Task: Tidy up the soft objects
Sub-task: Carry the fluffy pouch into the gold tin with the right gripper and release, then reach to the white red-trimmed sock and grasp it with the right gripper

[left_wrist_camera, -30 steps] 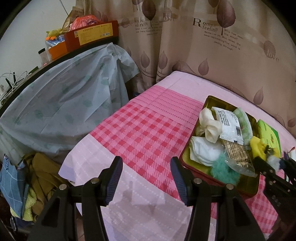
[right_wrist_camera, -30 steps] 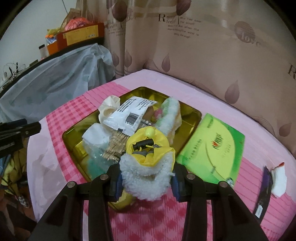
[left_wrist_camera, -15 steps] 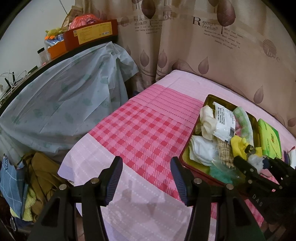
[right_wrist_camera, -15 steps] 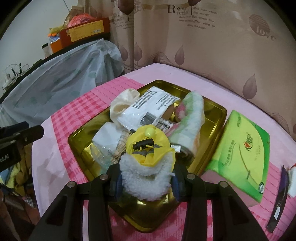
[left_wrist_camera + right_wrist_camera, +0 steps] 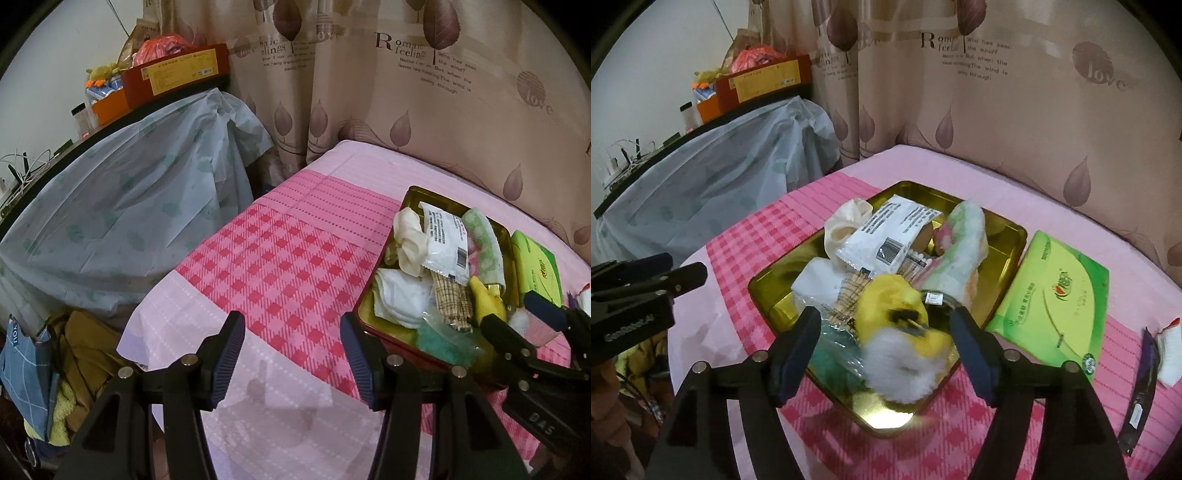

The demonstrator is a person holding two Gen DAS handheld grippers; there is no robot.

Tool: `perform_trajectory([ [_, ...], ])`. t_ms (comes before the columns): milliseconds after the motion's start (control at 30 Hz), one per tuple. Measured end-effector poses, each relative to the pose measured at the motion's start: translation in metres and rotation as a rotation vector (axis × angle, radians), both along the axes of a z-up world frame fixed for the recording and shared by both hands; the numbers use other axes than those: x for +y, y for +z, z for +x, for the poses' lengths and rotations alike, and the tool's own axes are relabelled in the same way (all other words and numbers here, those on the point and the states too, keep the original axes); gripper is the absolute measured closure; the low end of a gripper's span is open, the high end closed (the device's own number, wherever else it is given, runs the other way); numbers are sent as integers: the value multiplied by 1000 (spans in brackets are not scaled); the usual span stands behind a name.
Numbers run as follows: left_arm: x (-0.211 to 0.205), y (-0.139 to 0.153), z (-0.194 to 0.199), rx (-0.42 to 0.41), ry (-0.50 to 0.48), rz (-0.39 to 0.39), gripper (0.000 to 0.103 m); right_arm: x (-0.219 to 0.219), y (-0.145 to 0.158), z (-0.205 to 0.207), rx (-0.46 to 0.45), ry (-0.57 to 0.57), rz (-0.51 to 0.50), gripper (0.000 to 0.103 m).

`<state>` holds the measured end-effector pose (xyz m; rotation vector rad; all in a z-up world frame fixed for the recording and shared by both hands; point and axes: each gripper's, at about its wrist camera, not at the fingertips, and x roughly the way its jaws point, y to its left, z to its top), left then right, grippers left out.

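A yellow plush toy with white fluffy trim [image 5: 897,332] lies blurred between the fingers of my right gripper [image 5: 884,317], over the near corner of the gold tin tray [image 5: 1015,236]. The jaws are opening and the pads stand clear of the toy. The tray holds a white packet [image 5: 890,236], a green and pink fluffy sock [image 5: 960,251], a cream scrunchie [image 5: 846,221], a white cloth [image 5: 820,280] and a teal fluffy piece [image 5: 831,358]. My left gripper [image 5: 291,325] hangs open and empty over the pink checked cloth [image 5: 280,258], left of the tray [image 5: 410,195].
A green tissue pack [image 5: 1052,299] lies right of the tray. A dark wrapper [image 5: 1137,387] and a white tissue [image 5: 1171,354] sit at the far right. A plastic-covered piece of furniture [image 5: 110,206] stands to the left, and a leaf-print curtain [image 5: 406,92] hangs behind.
My right gripper moved forward over the tray, then spread its jaws and let go of the yellow plush toy, which now shows blurred. The left gripper has stayed still and open.
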<state>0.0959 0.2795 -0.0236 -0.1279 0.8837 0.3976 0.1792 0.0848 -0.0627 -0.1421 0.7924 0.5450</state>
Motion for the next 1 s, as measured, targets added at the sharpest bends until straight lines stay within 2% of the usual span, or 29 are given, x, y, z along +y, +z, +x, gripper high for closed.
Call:
perform_trajectory([
  [367,-7,0,0,5,-16,22,48,-28,17,-19,-29,-11,46,26],
  [567,-8,0,0,6,-17,26,48,-63,21,-26,-51,-56,45,22],
  [733,-8,-1,-1,7,-19,35,48,-112,18,-25,-65,-143,16,22],
  [1000,-18,-2,-3,3,-52,85,48,-220,5,-7,-78,-363,-37,21],
])
